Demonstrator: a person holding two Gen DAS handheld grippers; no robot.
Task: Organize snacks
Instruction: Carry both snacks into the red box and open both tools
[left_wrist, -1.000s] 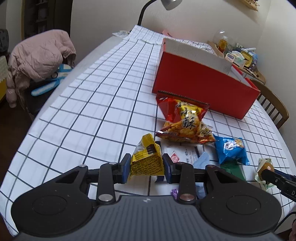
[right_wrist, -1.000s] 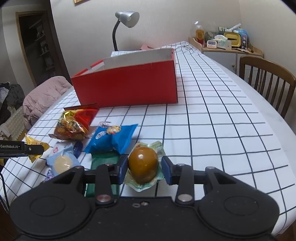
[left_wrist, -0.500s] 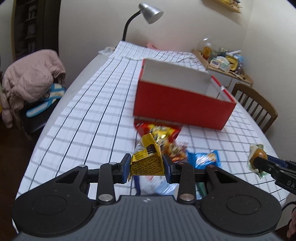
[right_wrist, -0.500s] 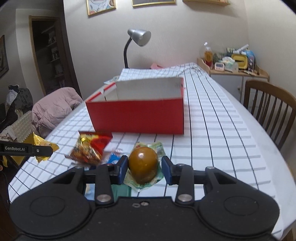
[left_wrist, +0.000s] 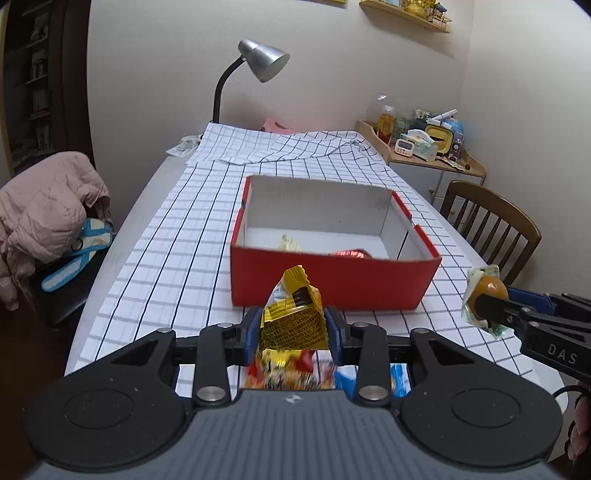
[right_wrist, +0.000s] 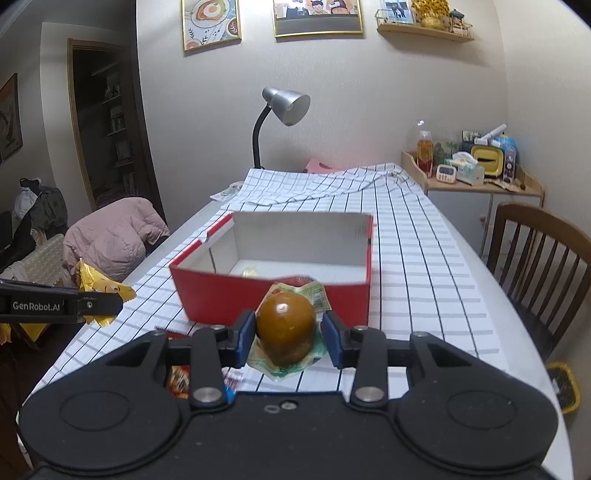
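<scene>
Two snacks are up off the table now versus a second ago, and the red box (left_wrist: 334, 284) went from a wall in front to something you can look down into. The left gripper (left_wrist: 294, 328) is clamped on a yellow packet (left_wrist: 293, 321); the right gripper (right_wrist: 287, 336) pinches a brown egg-shaped snack (right_wrist: 285, 326) in its green wrapper. Both sit just short of the near rim, so I'd guess dropping in comes next. Box is mostly open inside, two items near the front wall.

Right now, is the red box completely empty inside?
No, in the left wrist view the red box already holds a pale yellow packet and a shiny red wrapper on its floor.
</scene>
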